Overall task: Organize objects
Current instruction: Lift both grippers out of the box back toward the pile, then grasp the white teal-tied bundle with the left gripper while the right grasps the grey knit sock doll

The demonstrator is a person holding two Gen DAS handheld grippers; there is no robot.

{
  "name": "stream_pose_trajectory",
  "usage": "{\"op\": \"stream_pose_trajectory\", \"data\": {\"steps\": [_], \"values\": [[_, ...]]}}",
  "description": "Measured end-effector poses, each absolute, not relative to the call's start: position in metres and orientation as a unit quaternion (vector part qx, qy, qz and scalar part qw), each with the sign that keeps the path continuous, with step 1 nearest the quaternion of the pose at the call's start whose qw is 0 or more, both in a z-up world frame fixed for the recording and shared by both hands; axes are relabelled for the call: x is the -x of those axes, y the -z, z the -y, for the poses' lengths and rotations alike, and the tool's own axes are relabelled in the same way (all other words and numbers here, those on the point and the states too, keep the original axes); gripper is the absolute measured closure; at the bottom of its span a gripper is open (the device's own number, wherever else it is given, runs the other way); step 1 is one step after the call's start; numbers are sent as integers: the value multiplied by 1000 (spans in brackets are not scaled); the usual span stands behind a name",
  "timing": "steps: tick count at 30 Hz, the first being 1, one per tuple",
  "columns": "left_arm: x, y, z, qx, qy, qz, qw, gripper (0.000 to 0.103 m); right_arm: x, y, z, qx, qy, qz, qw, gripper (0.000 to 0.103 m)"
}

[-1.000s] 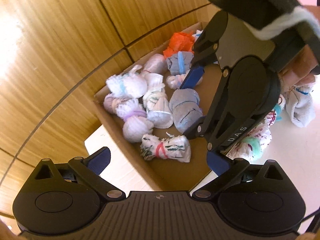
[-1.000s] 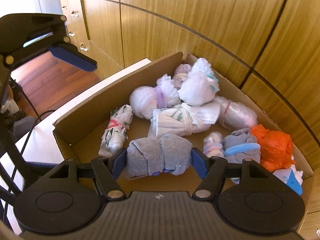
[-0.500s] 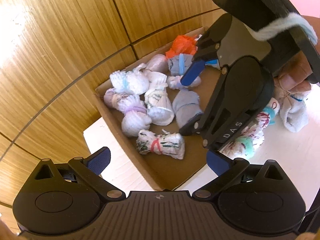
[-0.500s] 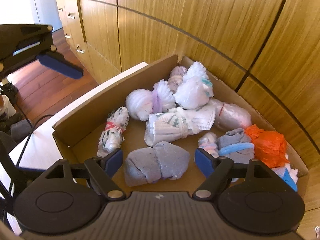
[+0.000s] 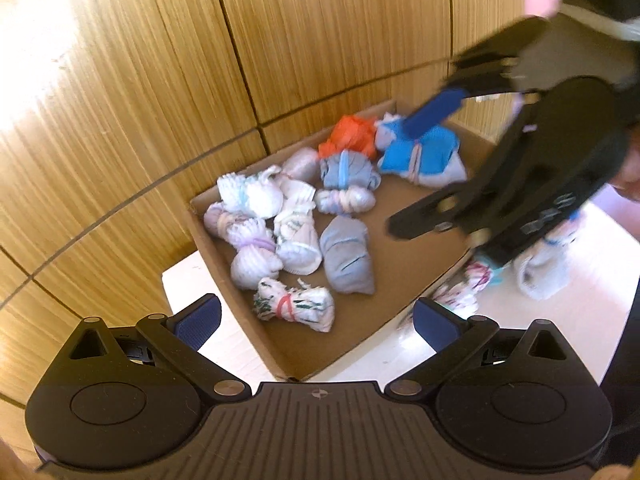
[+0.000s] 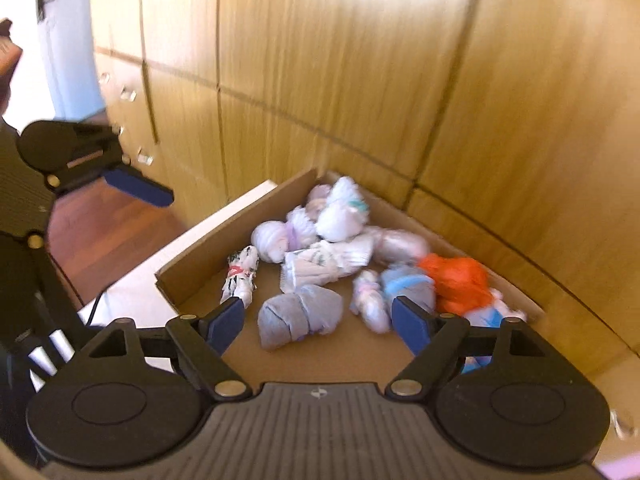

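A cardboard box (image 5: 248,332) (image 6: 224,248) on a white table holds several tied sock bundles. A grey bundle (image 5: 348,256) (image 6: 300,316) lies loose on the box floor near the middle. An orange bundle (image 5: 352,132) (image 6: 456,280) and a blue one (image 5: 420,152) lie at the far end. My left gripper (image 5: 316,320) is open and empty above the box's near corner. My right gripper (image 6: 320,320) is open and empty, raised above the box behind the grey bundle; in the left wrist view it hangs over the box's right side (image 5: 504,184).
More sock bundles (image 5: 540,264) lie on the white table (image 5: 560,320) right of the box, partly hidden by the right gripper. A wood-panelled wall (image 5: 280,40) stands close behind the box. Wooden floor (image 6: 120,232) lies beyond the table's left edge.
My right gripper opened, let the grey bundle drop into the box, and lifted up and back. My left gripper has pulled back a little, still open.
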State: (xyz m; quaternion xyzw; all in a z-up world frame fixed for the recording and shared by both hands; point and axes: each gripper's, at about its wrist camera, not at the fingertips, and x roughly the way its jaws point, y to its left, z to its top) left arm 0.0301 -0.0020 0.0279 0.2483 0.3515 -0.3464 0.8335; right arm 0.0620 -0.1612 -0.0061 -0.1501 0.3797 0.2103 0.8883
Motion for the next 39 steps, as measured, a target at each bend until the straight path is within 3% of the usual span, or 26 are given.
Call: {"op": "stream_pose_trajectory", "data": {"steps": [6,15,28,39], "values": [[-6,-29,-1,-194,340,-344,853,1,14,-3,193,106,-148,-319,930,15],[33,12,10,-115,326,-343,874,1,101,51,211,44,-81,-277,957,14],[24,53,41,-107,307,-363,873,1,93,92,208,17,-57,-282,957,30],[18,62,41,-96,308,-372,871,1,83,106,202,20,-36,-288,957,31]]}}
